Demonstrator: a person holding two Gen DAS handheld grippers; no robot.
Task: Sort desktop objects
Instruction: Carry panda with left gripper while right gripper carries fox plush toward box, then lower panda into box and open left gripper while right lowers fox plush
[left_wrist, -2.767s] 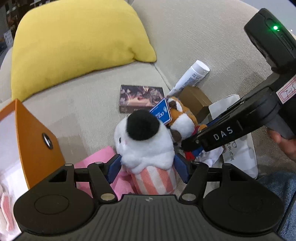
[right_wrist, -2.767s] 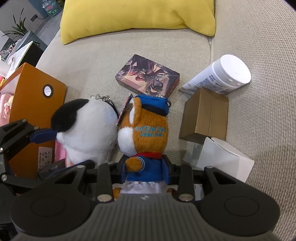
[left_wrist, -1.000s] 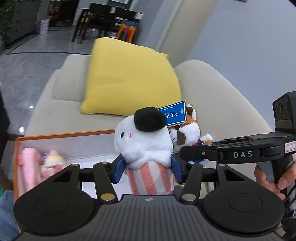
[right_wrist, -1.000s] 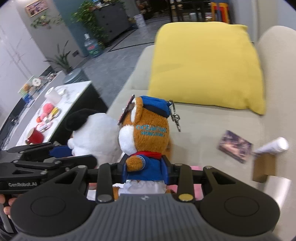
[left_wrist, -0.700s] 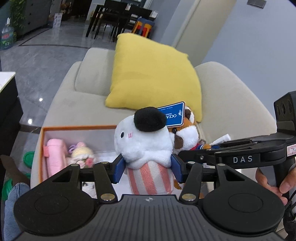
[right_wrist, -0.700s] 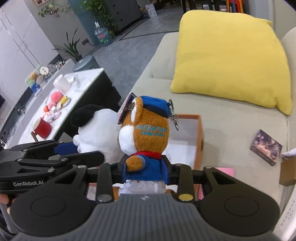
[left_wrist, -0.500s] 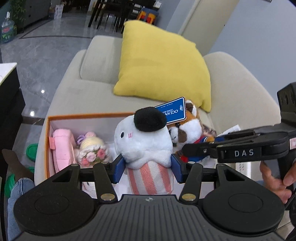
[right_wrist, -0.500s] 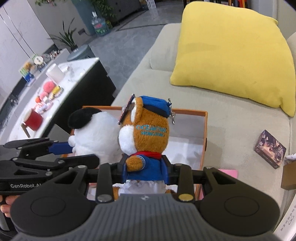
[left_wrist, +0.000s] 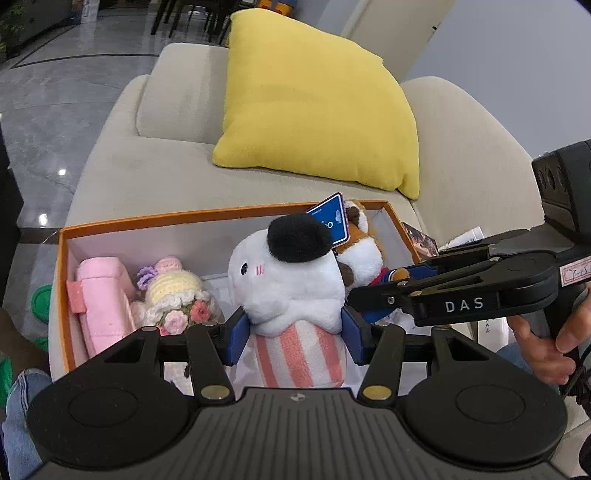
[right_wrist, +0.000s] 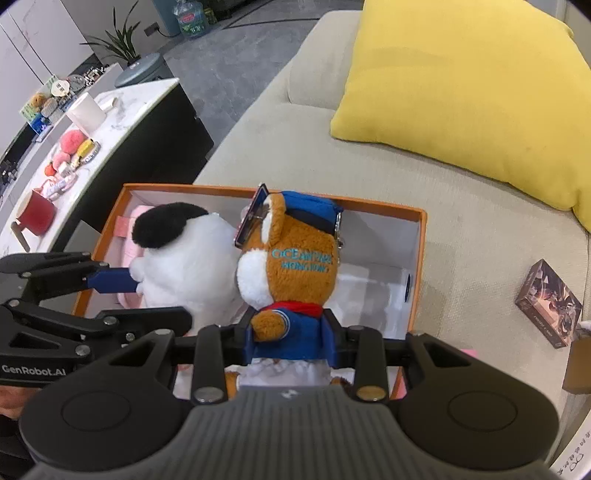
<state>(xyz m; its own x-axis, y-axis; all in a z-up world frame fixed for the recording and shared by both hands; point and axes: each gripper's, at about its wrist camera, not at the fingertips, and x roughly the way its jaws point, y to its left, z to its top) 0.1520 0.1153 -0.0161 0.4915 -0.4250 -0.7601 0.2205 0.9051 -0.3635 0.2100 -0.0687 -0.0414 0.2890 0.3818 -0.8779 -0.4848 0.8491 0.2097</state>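
My left wrist camera looked forward and down from close above the orange box (left_wrist: 221, 216) on the sofa (left_wrist: 122, 155). My right one faced the same box (right_wrist: 369, 205) from its right, equally near. Both shared the yellow cushion (left_wrist: 314, 107).

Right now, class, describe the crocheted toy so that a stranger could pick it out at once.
Find the beige sofa with the yellow cushion; in front of the cushion sits an open orange box. At its left end, between a pink pouch and the white plush in the left claw, lies the crocheted toy. It alone is knitted yarn, cream with small pink flowers and a purple one.
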